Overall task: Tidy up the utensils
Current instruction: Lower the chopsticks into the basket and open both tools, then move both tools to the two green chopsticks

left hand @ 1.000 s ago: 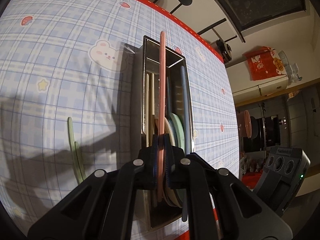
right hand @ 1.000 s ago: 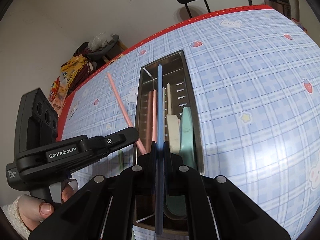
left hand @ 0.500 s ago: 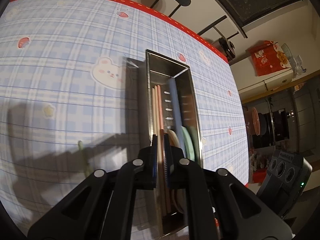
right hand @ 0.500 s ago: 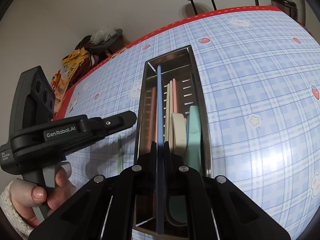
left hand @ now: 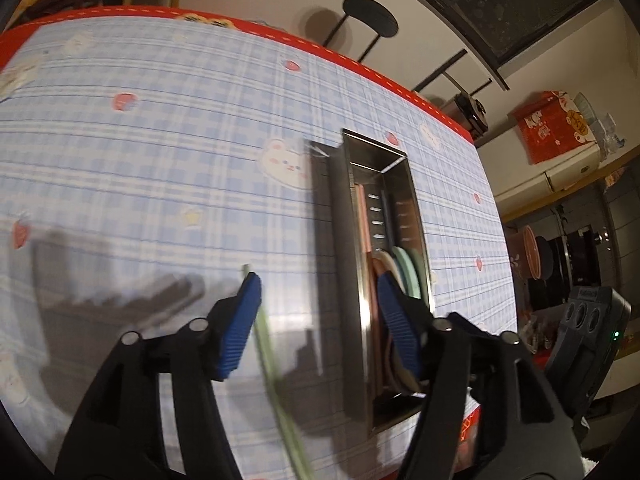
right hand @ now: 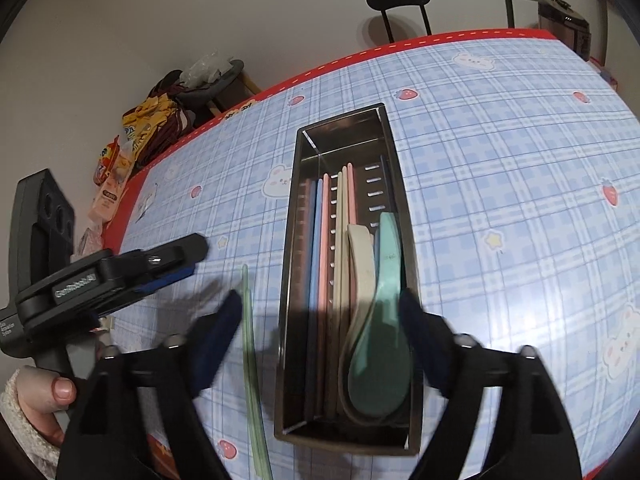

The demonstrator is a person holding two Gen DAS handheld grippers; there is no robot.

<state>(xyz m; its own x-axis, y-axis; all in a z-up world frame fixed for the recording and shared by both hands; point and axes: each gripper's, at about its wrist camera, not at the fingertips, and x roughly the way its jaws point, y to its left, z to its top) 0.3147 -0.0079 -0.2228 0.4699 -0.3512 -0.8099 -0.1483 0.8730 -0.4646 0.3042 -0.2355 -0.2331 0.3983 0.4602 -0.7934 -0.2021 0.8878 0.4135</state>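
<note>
While tray [right hand: 294,216] holds utensils, green chopsticks [right hand: 250,344] lie beside.

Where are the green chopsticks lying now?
In the right wrist view, the green chopsticks lie on the tablecloth just left of the metal tray, outside it, alongside its long wall.

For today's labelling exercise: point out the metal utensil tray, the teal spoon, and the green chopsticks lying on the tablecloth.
metal utensil tray [right hand: 407,216], right wrist view, right rim.
teal spoon [right hand: 378,376], right wrist view, middle of its bowl.
green chopsticks [right hand: 249,332], right wrist view, mid-shaft, left of the tray.
</note>
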